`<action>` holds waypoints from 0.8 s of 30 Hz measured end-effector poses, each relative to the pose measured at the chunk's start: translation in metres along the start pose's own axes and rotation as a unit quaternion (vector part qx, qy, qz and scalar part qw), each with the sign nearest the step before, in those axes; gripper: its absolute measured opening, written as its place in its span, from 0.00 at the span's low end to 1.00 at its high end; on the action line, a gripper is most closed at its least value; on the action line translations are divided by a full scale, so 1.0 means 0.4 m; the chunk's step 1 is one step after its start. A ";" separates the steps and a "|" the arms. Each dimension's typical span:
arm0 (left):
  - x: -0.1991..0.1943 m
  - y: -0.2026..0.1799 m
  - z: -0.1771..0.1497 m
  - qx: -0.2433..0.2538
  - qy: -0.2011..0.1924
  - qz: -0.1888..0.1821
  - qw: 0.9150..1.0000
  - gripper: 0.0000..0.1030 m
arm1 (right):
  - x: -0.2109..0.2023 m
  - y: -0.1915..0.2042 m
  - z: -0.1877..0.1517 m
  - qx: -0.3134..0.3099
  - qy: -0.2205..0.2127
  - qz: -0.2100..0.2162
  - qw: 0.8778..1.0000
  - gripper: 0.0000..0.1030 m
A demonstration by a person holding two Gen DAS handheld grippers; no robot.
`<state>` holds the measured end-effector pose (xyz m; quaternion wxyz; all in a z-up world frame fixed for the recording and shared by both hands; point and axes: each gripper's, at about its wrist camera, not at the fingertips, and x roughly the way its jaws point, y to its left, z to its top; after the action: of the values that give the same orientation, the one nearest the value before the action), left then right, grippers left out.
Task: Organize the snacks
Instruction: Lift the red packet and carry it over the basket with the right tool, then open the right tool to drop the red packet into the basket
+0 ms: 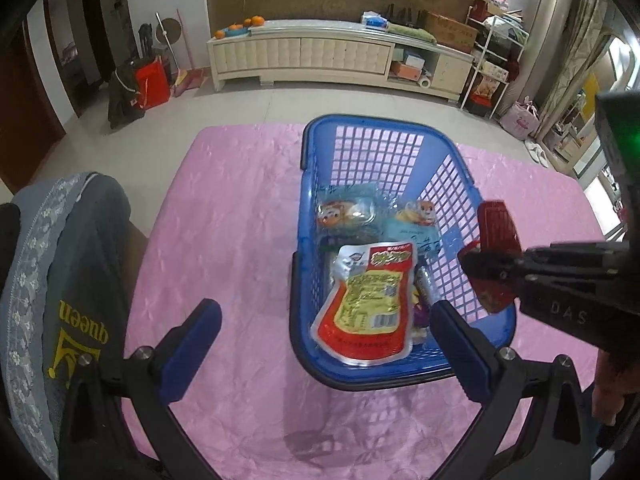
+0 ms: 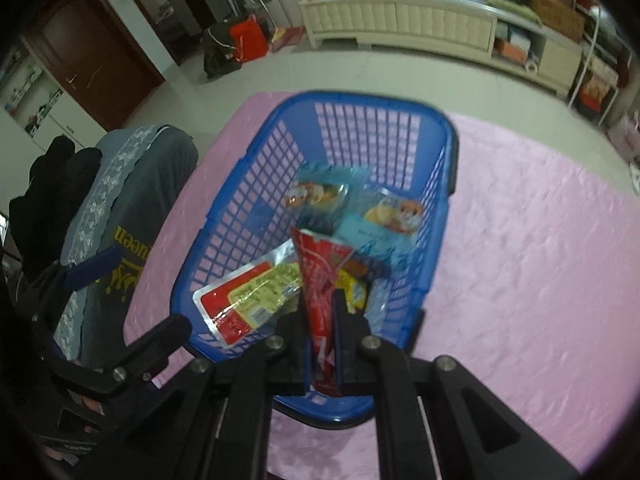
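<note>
Two tools are in play over your pink-covered table point(image 1: 224, 216). Your right tool point(image 2: 322, 316) is clenched on a red snack packet point(image 2: 318, 276), its black fingers pinching the packet's lower part so that the wrapper stands up between them and fans out above the blue basket point(image 2: 224, 216). In the left wrist view that same packet point(image 1: 494, 236) shows at the basket's right rim point(image 1: 472, 184), gripped by the right tool point(image 1: 480, 268).

Your left tool point(image 1: 324, 332) is released, its blue-padded fingers point(image 1: 200, 328) spread wide with nothing between them; one finger lies over the bare cloth to the basket's left, the other in front of the basket's near right corner.

Inside the basket lie a large red, silver and yellow pouch point(image 1: 364, 308), flat at the near end, and two clear packets with cartoon faces point(image 1: 346, 212) side by side toward the far end. A smaller yellow wrapper point(image 2: 352, 288) shows just behind the held packet.

A grey garment with yellow lettering point(image 1: 76, 280) hangs over a chair back at the table's left edge.
</note>
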<state>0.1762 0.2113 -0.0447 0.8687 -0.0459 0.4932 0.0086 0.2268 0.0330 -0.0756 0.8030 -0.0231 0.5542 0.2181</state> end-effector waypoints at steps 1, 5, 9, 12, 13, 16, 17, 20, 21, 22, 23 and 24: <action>0.003 0.006 -0.002 -0.004 0.000 -0.002 1.000 1.00 | 0.017 -0.003 -0.002 0.014 0.012 0.004 1.000 0.11; 0.004 0.030 -0.007 -0.020 -0.003 -0.012 1.000 1.00 | 0.038 -0.008 -0.008 0.043 0.024 -0.001 0.999 0.11; 0.006 0.034 -0.009 -0.021 -0.004 -0.015 1.000 1.00 | 0.045 -0.005 -0.014 0.059 0.032 -0.002 0.998 0.15; 0.012 0.026 -0.014 -0.013 -0.002 -0.014 1.000 1.00 | 0.051 -0.005 -0.021 0.056 0.035 -0.020 0.998 0.24; 0.015 0.025 -0.015 -0.011 -0.001 -0.013 1.000 1.00 | 0.053 -0.009 -0.024 0.057 0.039 -0.023 0.997 0.35; 0.022 0.018 -0.024 -0.010 0.005 -0.010 1.000 1.00 | 0.064 -0.018 -0.037 0.056 0.057 0.011 0.997 0.49; 0.025 0.014 -0.029 -0.009 0.007 -0.009 1.000 1.00 | 0.058 -0.020 -0.041 0.057 0.054 0.017 0.997 0.49; 0.021 0.005 -0.042 -0.001 0.002 0.007 1.000 1.00 | 0.026 -0.026 -0.055 0.057 0.031 0.023 0.998 0.53; 0.016 0.003 -0.050 -0.002 -0.004 0.012 1.000 1.00 | 0.013 -0.029 -0.058 0.057 0.023 0.019 0.998 0.60; 0.012 0.005 -0.056 -0.005 -0.007 0.010 1.000 1.00 | -0.008 -0.037 -0.066 0.061 0.008 0.027 0.998 0.63; 0.007 0.005 -0.063 -0.008 -0.010 0.006 1.000 1.00 | -0.020 -0.043 -0.073 0.064 0.001 0.038 0.997 0.64; 0.000 0.001 -0.072 -0.012 -0.016 0.001 1.000 1.00 | -0.037 -0.051 -0.086 0.066 -0.010 0.051 0.996 0.67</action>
<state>0.1515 0.2092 -0.0594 0.8758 -0.0556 0.4793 0.0165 0.1999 0.0002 -0.0797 0.7959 0.0608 0.5601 0.2217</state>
